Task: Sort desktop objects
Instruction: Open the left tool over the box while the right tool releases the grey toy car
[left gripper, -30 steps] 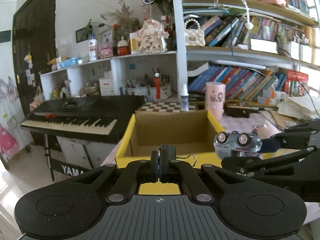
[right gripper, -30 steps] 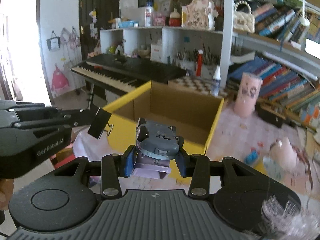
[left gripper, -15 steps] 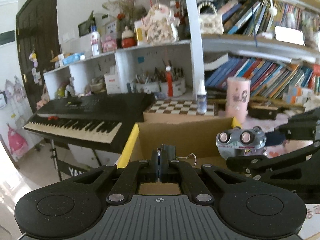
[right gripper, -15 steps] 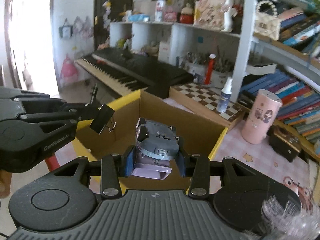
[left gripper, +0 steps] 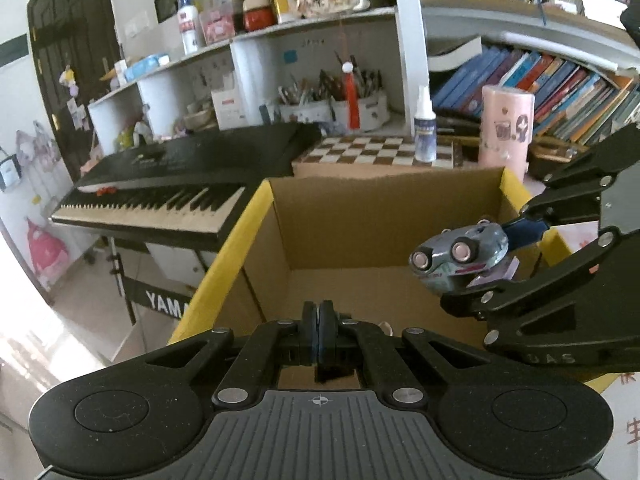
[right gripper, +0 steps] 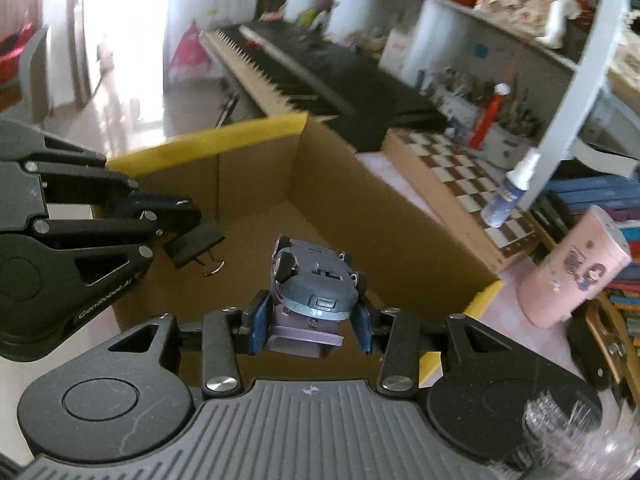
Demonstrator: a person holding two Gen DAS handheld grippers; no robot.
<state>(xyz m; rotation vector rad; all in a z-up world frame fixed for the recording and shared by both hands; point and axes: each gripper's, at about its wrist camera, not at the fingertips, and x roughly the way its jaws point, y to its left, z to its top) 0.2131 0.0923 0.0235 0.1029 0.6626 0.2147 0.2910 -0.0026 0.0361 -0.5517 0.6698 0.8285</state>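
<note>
An open cardboard box (left gripper: 384, 216) with yellow flaps stands ahead; it also shows in the right wrist view (right gripper: 360, 208). My left gripper (left gripper: 319, 334) is shut on a black binder clip (right gripper: 195, 246) and holds it over the box's near left side. In the left wrist view the clip is mostly hidden by the fingers. My right gripper (right gripper: 308, 320) is shut on a grey-blue toy car (right gripper: 316, 280), held above the box's open top. The car also shows in the left wrist view (left gripper: 460, 258), wheels towards me.
A black keyboard (left gripper: 180, 184) stands left of the box. Behind the box are a chessboard (left gripper: 376, 152), a small spray bottle (left gripper: 425, 128) and a pink cylinder (left gripper: 505, 128). Shelves with books and pen cups rise at the back.
Both grippers moved forward and tipped down over the box, so its inside floor now shows. The clip and the toy car stay gripped.
</note>
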